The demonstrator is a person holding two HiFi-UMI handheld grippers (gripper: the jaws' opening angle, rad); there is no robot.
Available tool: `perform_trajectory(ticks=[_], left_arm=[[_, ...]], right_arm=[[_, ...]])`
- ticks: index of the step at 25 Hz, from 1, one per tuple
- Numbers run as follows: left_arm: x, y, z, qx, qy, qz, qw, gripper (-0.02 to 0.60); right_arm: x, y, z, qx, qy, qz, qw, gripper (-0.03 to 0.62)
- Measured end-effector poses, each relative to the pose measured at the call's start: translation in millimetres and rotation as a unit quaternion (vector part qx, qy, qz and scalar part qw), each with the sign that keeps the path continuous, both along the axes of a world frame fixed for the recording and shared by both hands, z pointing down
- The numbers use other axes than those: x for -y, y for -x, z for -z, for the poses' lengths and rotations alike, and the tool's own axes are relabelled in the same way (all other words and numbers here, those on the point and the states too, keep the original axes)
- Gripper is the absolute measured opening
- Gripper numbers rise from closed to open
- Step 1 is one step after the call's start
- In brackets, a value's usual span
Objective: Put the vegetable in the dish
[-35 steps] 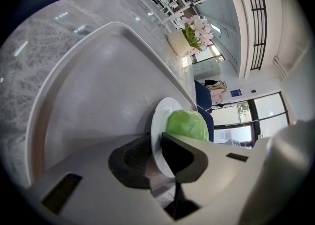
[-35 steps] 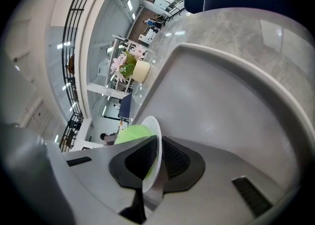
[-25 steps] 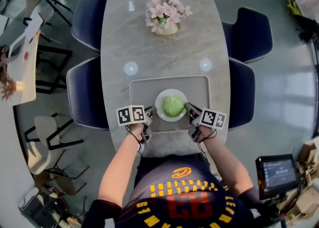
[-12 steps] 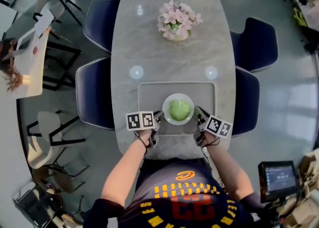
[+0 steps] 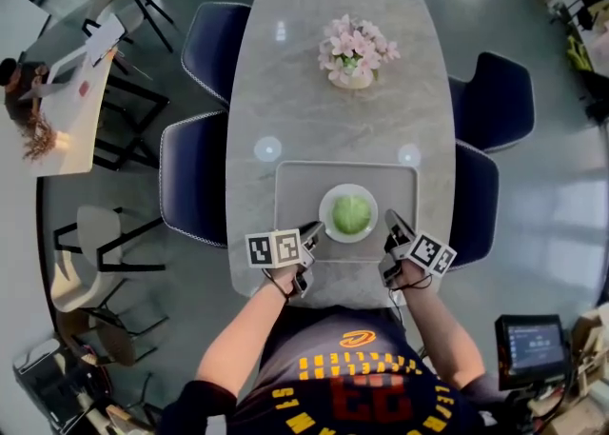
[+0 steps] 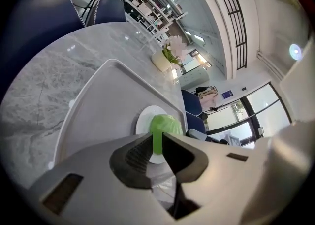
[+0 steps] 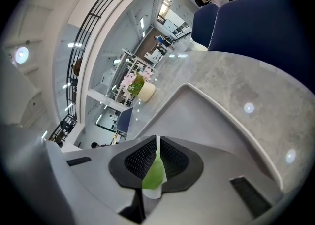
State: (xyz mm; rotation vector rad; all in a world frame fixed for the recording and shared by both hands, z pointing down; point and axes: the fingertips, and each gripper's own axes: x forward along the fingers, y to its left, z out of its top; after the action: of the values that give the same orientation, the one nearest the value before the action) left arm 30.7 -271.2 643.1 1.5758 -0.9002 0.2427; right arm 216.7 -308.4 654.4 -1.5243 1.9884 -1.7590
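A round green cabbage sits in a white dish on a grey tray at the near end of the marble table. My left gripper rests just off the dish's near-left rim. My right gripper lies a little off its right side. Neither touches the cabbage. In the left gripper view the cabbage and the dish show over the jaws, which stand almost together with nothing between them. In the right gripper view only a green sliver of cabbage shows through a thin slit.
A pot of pink flowers stands at the table's far end. Dark blue chairs flank both long sides. The table's near edge lies just behind the grippers. A screen on a stand is at the lower right.
Both grippers have drawn back from the dish's rim toward the person. The cabbage and the dish have stayed in place on the tray.
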Motion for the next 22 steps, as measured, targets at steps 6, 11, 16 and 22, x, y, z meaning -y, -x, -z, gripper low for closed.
perform_trajectory(ticks=[6,11,16,22], left_arm=[[-16.9,-11.6,17.9,-0.008,-0.031,-0.026,0.9991,0.030],[-25.9,-20.0,47.5,-0.045,-0.062,-0.033,0.9965,0.000],[-35.5,-24.9,74.7,-0.032,-0.100,-0.056,0.9929,0.000],[-42.3,-33.6,110.6,-0.053,-0.126,-0.041,0.9898,0.000]], right_arm=[[-15.2,18.4,23.7,0.046,-0.014,0.020,0.999,0.028],[-20.6,46.5,64.1,0.087,-0.082,0.082,0.989,0.003],[-30.3,58.2,98.4,0.097,-0.112,0.104,0.984,0.003],[-35.7,71.4,143.2,0.097,-0.148,0.113,0.978,0.005]])
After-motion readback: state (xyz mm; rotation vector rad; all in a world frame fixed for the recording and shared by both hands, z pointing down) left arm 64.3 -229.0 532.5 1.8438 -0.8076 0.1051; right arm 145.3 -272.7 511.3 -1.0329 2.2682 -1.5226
